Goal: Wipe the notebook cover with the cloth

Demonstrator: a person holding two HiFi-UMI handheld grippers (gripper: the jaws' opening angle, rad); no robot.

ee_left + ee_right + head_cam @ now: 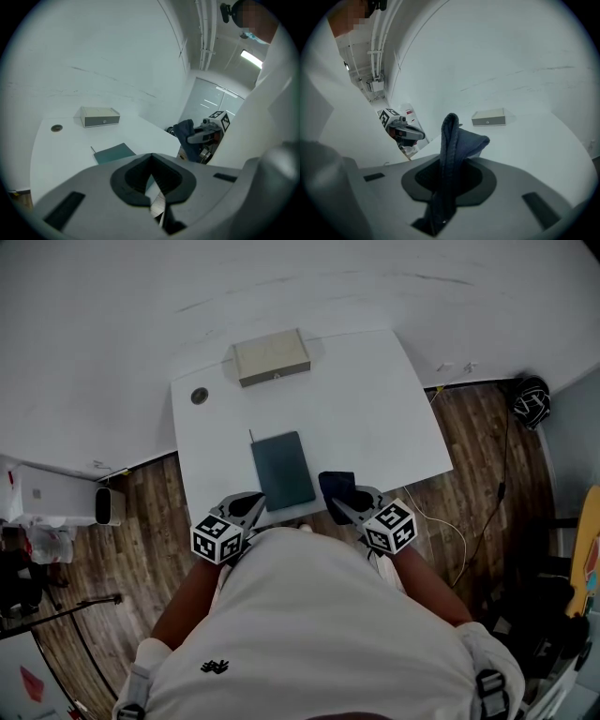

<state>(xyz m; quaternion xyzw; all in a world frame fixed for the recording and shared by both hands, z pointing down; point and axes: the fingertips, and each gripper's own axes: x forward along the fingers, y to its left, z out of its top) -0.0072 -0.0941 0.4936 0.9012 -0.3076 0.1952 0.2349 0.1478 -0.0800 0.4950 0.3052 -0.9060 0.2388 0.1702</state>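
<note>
white rectangular table in front of me. dark teal flat notebook lies closed near the front edge, between my two tongs. dark blue fabric cloth is clamped in my right tongs, bunched and sticking up, just right of the notebook and not on it yet. left tongs closed, empty, by the notebook's near left corner. to wipe well: lay the cloth flat on the cover, sweep edge to edge, light pressure. probably pin a corner with the left so it doesn't slide.
</note>
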